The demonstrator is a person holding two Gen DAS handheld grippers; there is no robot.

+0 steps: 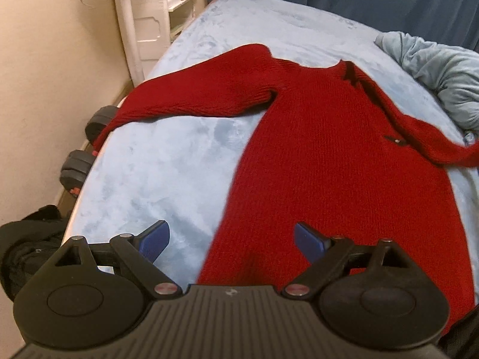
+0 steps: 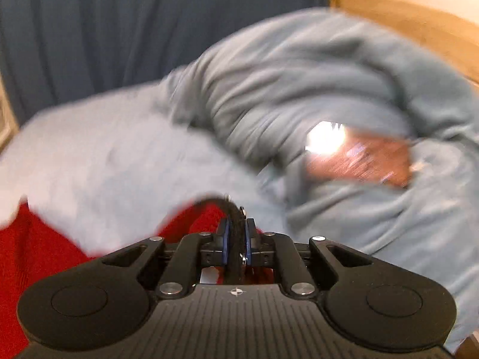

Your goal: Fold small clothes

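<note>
The right tool (image 2: 236,236) is clamped on a dark trimmed edge of the red sweater (image 1: 323,149), which lies spread on the bed (image 1: 155,173) ahead of the left tool (image 1: 232,239), whose blue pads stand apart over its hem.

Left matte-black plastic two-finger gripper (image 1: 230,240), lower frame: ribbed housing at bottom centre, small crosshair mark on its upper edge. Round black lobes with shallow circular insets at lower left and lower right. Angular black linkage arms carry silver pivot screws. Blue flat finger pads (image 1: 155,239).

Right matte-black plastic two-finger gripper (image 2: 236,236), lower frame: same ribbed housing, crosshair mark, round lobes, silver screws, blue pads.
</note>
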